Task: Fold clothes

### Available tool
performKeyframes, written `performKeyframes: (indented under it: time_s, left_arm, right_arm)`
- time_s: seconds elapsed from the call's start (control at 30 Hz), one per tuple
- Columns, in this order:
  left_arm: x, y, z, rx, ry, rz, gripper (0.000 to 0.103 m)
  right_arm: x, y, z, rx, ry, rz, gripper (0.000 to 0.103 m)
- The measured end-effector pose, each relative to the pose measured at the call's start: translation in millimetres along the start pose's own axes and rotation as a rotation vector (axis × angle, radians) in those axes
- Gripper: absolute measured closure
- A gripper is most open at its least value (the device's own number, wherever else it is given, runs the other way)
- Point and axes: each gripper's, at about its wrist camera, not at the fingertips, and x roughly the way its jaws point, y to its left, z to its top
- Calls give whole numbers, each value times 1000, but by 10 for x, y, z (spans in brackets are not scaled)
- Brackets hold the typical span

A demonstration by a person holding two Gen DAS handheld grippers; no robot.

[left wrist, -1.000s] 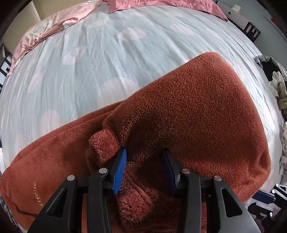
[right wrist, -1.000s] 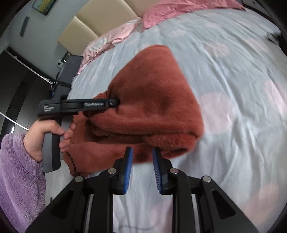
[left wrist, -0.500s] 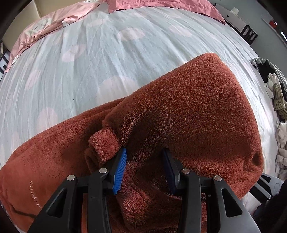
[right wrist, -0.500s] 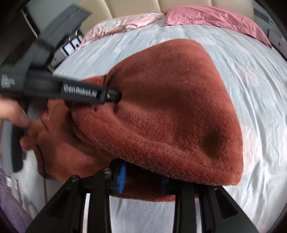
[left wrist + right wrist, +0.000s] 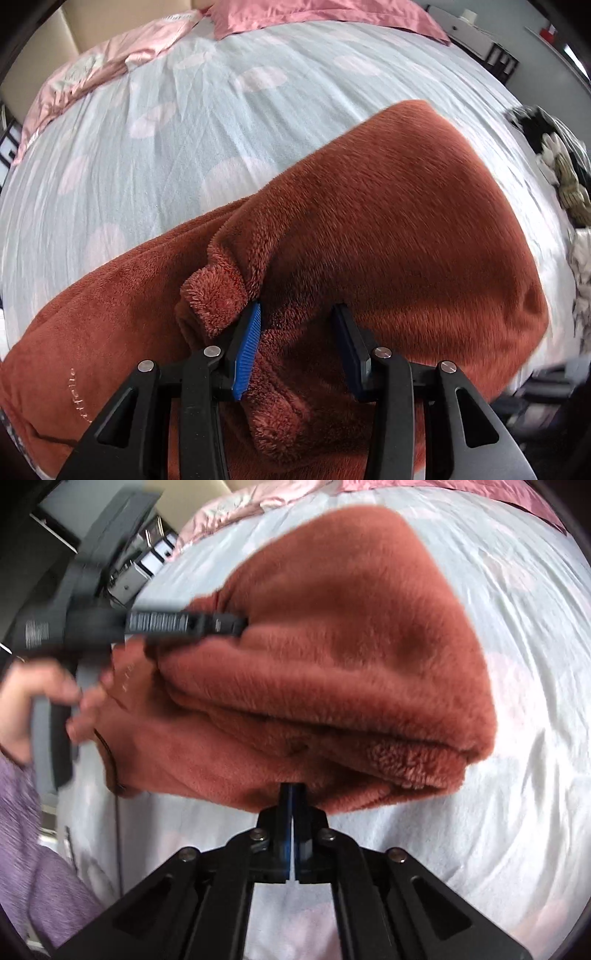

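A rust-red fleece garment (image 5: 388,221) lies folded in thick layers on the bed. Bunched fleece fills the space between the blue pads of my left gripper (image 5: 297,310), which is shut on it near a rolled cuff (image 5: 214,291). The right wrist view shows the garment (image 5: 332,646) as a rounded stack, with the left gripper (image 5: 236,622) clamped on its upper left edge and a hand (image 5: 33,701) on the handle. At the near bottom hem, my right gripper (image 5: 291,792) has its fingers pressed together on the edge of the fleece.
The bed sheet (image 5: 184,129) is pale blue with pink spots. Pink pillows (image 5: 314,14) lie at the head. A pile of clothes (image 5: 565,177) sits off the right side. A purple fleece sleeve (image 5: 37,849) is at the lower left.
My right gripper was open short of the garment, moved in under its near hem and closed there. The left gripper kept its hold and the garment shifted slightly.
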Motion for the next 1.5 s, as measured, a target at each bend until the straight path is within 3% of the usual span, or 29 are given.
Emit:
performKeyframes:
  time_s: [0.17, 0.3, 0.37, 0.4, 0.57, 0.77, 1.0, 1.2, 1.33, 1.5]
  left_arm:
    - [-203, 24, -303, 40, -52, 2, 60]
    - [-434, 192, -568, -2, -143, -82, 59]
    - [-596, 326, -710, -36, -172, -94, 42]
    - [-684, 401, -783, -53, -187, -95, 38]
    - [-1066, 725, -1141, -130, -205, -12, 37]
    - [-1471, 1645, -1656, -343, -210, 127, 37]
    - [-1657, 2816, -2144, -674, -210, 160, 37]
    - [-1370, 3406, -2714, -989, -223, -7, 37]
    - [-1036, 3564, -2956, -1127, -206, -88, 37]
    - [-711, 3632, -3134, -1271, -272, -239, 37]
  right_arm:
    - [-30, 45, -62, -17, 15, 36, 99]
    - [-47, 109, -114, -38, 22, 62, 99]
    - [-57, 162, -175, -54, 18, 79, 99]
    - [-62, 188, -205, -61, 16, 88, 99]
    - [-43, 234, -97, -82, 12, 94, 98]
    - [-17, 377, -5, -111, 4, 85, 98]
    - [-114, 303, -32, -129, -31, 80, 98]
    - [-31, 366, 0, -135, -36, 65, 98]
    - [85, 421, 24, -151, -22, 43, 98]
    - [195, 460, 36, -170, 0, 31, 98]
